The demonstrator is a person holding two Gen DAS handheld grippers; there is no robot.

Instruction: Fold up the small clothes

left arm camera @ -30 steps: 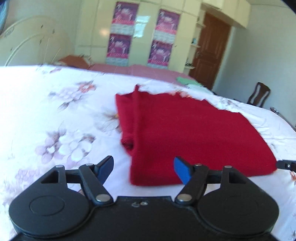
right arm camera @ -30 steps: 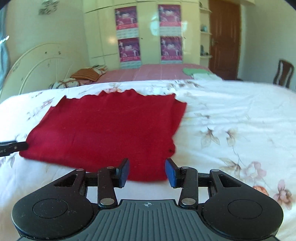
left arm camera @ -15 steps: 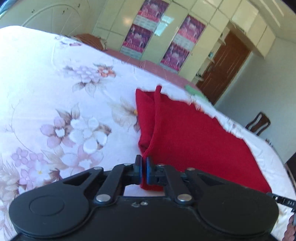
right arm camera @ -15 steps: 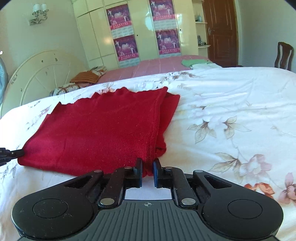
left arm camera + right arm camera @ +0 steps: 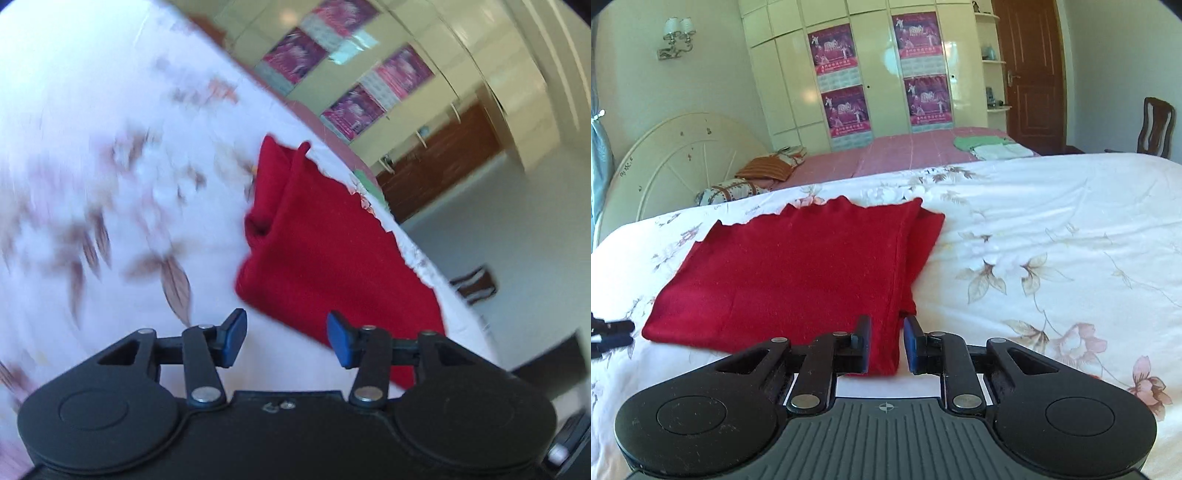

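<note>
Red knit garment (image 5: 798,266) lies flat on the floral bedspread (image 5: 1052,236); it looks soft, light and floppy, best taken at its near corners. Right gripper (image 5: 885,345) straddles one corner, jaws narrowly apart, grip uncertain. Left gripper (image 5: 282,338) gapes wide, empty.

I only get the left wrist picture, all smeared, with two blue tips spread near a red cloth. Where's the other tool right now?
Observer: The right gripper sits at the near right corner of the red garment, with cloth between its fingers.
Operator: Is it squeezing?
Observer: Its jaws are barely apart; a sliver of gap shows beside one pad.
Operator: Does the cloth lie flat?
Observer: Yes, flat on the floral bedspread, with a lower layer peeking out along its right edge.
Operator: Anything behind?
Observer: A wall lamp above a rounded headboard.
</note>
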